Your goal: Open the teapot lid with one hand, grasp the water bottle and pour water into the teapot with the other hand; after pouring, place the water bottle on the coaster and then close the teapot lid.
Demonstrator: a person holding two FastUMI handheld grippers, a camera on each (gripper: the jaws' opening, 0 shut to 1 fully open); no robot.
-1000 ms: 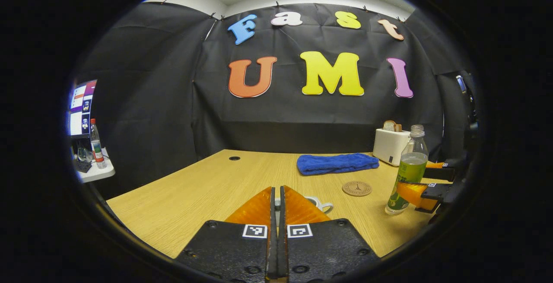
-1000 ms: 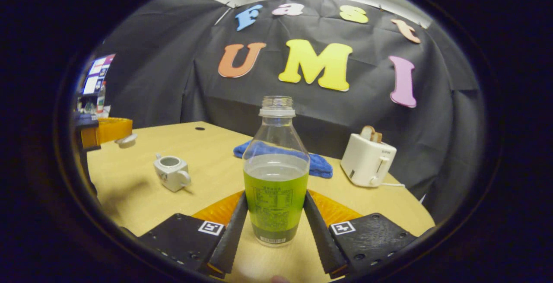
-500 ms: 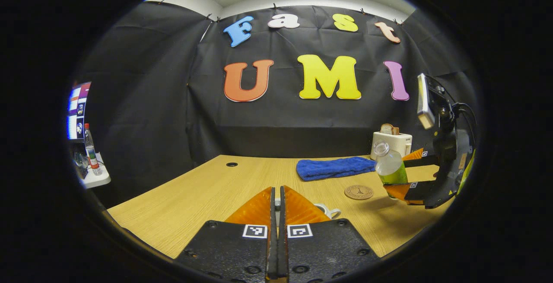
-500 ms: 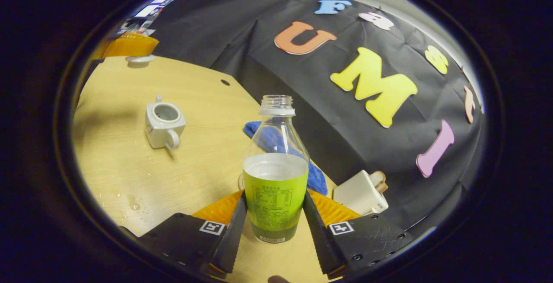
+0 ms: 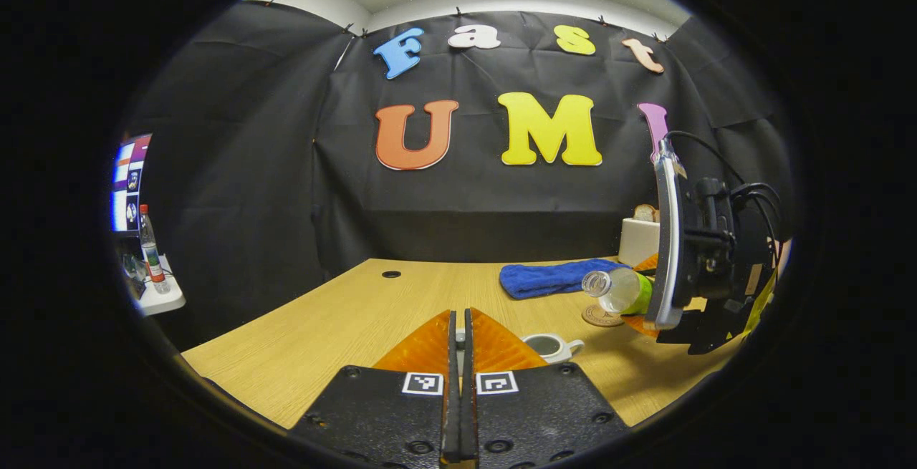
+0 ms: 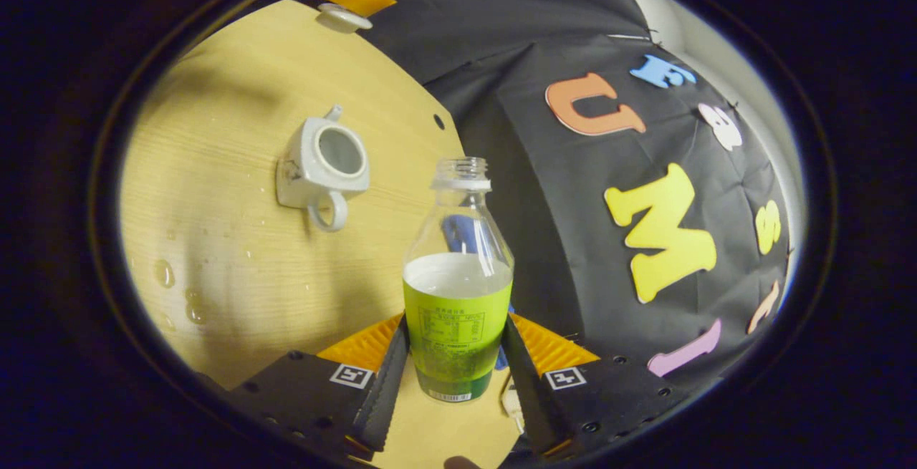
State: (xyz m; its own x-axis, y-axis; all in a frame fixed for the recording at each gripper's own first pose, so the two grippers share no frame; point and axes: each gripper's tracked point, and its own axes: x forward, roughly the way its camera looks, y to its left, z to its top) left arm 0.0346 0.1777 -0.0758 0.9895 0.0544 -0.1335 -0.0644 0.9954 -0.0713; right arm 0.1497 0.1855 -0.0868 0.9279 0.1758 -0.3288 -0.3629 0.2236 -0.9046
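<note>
- The bottle (image 6: 458, 290) is clear and uncapped, with a green label round its lower half; the liquid level sits just above the label.
- The right gripper (image 6: 457, 376) clamps it, a finger pressed on each side of the label.
- In the left gripper view the bottle (image 5: 616, 291) lies tipped almost level, its open mouth pointing toward the teapot (image 5: 551, 346) but short of it and higher.
- The teapot (image 6: 324, 165) is white with a loop handle, and its top is open; it stands on the table (image 6: 236, 254), ahead and left of the bottle's mouth.
- The left gripper (image 5: 460, 383) is closed, its fingers pinching the lid's knob; the lid (image 6: 344, 18) hangs clear above the table's far part.
- The coaster (image 5: 600, 316) lies under the tipped bottle, near the blue cloth (image 5: 555, 277).
- Water drops (image 6: 179, 290) dot the table left of the right gripper.
- Bare table lies all round the teapot.
</note>
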